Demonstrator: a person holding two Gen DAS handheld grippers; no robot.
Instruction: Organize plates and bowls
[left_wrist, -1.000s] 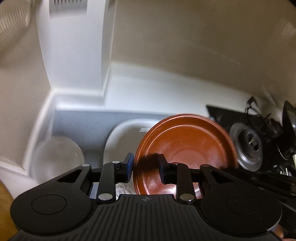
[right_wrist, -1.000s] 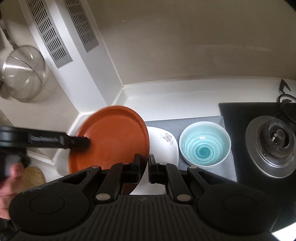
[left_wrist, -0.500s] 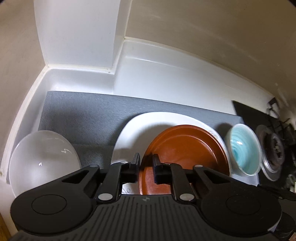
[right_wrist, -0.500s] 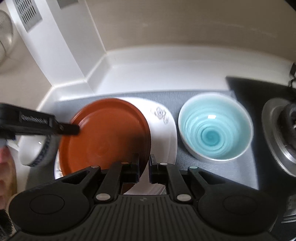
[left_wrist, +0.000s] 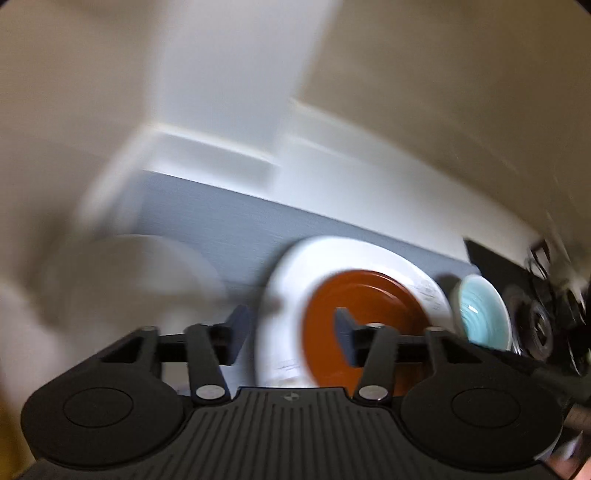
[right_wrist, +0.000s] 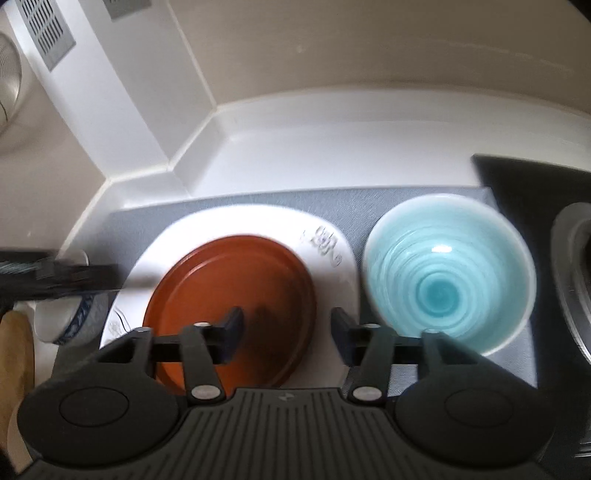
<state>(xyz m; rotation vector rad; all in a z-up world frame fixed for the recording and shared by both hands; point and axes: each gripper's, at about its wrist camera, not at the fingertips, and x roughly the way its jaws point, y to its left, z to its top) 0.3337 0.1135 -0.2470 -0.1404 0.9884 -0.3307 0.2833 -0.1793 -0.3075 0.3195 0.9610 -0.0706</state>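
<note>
A brown plate (right_wrist: 236, 284) lies on a larger white plate (right_wrist: 258, 221) with a blue pattern, on a grey mat (right_wrist: 369, 199). A light blue bowl (right_wrist: 447, 273) stands to its right. The blurred left wrist view shows the brown plate (left_wrist: 365, 295), the white plate (left_wrist: 291, 280) and the blue bowl (left_wrist: 480, 314). My left gripper (left_wrist: 291, 330) is open and empty, just above the plates' near left edge. My right gripper (right_wrist: 286, 334) is open and empty over the plates' near edge. A clear bowl (left_wrist: 122, 280) sits left of the plates.
A white bowl with a blue band (right_wrist: 70, 317) stands at the left, partly under the left gripper's body (right_wrist: 55, 273). A gas stove (right_wrist: 576, 266) is at the right. A metal strainer (right_wrist: 7, 92) hangs on the left wall. White walls close the back corner.
Both grippers have opened and let go of the brown plate, which now rests on the white plate. The left gripper is swinging away, blurring its view.
</note>
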